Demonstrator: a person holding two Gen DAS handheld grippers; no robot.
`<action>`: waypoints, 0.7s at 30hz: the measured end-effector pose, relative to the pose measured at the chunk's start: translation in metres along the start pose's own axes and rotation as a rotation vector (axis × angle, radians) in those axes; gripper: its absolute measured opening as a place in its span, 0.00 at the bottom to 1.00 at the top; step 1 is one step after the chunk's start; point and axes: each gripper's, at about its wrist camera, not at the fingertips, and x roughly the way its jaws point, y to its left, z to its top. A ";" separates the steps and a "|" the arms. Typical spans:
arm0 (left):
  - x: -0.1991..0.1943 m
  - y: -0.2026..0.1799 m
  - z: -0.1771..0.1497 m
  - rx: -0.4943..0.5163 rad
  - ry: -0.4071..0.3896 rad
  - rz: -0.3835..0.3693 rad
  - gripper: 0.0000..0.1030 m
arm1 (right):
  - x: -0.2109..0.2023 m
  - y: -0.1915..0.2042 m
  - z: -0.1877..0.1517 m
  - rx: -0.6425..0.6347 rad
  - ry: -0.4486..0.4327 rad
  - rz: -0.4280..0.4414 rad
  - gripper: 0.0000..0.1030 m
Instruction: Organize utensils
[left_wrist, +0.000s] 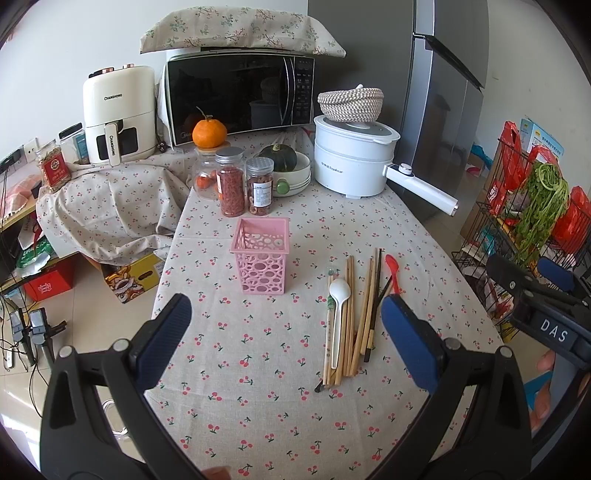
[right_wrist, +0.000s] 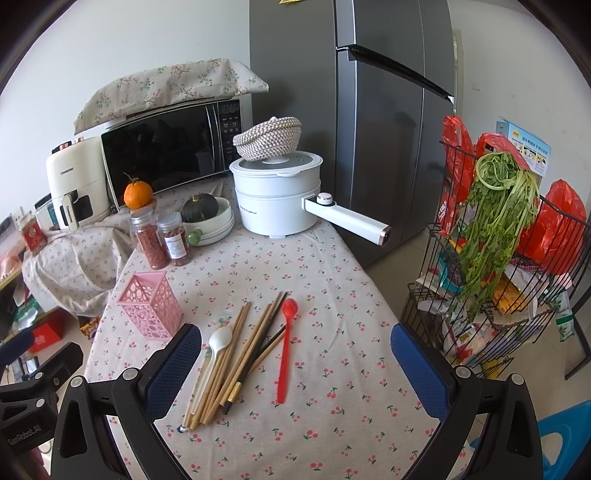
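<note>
A pink perforated utensil holder (left_wrist: 261, 254) (right_wrist: 150, 304) stands upright and looks empty on the cherry-print tablecloth (left_wrist: 258, 369). Right of it lies a loose pile of wooden chopsticks (left_wrist: 351, 317) (right_wrist: 229, 362) with a dark pair among them, a white spoon (left_wrist: 339, 306) (right_wrist: 218, 345) on top, and a red spoon (left_wrist: 393, 272) (right_wrist: 285, 347) at the pile's right side. My left gripper (left_wrist: 286, 328) is open and empty, above the table in front of the holder. My right gripper (right_wrist: 295, 354) is open and empty, hovering above the utensil pile.
At the back stand two spice jars (left_wrist: 243, 184), a jar under an orange (left_wrist: 209, 133), a bowl with a squash (left_wrist: 291, 170), a white electric pot (left_wrist: 354, 158) with its handle sticking out right, a microwave (left_wrist: 240, 96) and an air fryer (left_wrist: 118, 114). A wire rack (right_wrist: 498, 280) stands right of the table.
</note>
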 end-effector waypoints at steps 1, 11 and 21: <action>0.000 0.000 0.000 0.000 0.000 0.000 0.99 | 0.000 0.000 0.000 0.000 0.001 0.001 1.00; 0.004 -0.001 -0.004 0.009 0.014 0.007 0.99 | 0.002 0.001 -0.001 -0.005 0.004 0.005 1.00; 0.007 0.000 0.002 0.017 0.028 0.006 0.99 | 0.002 0.000 -0.001 -0.010 -0.003 0.004 1.00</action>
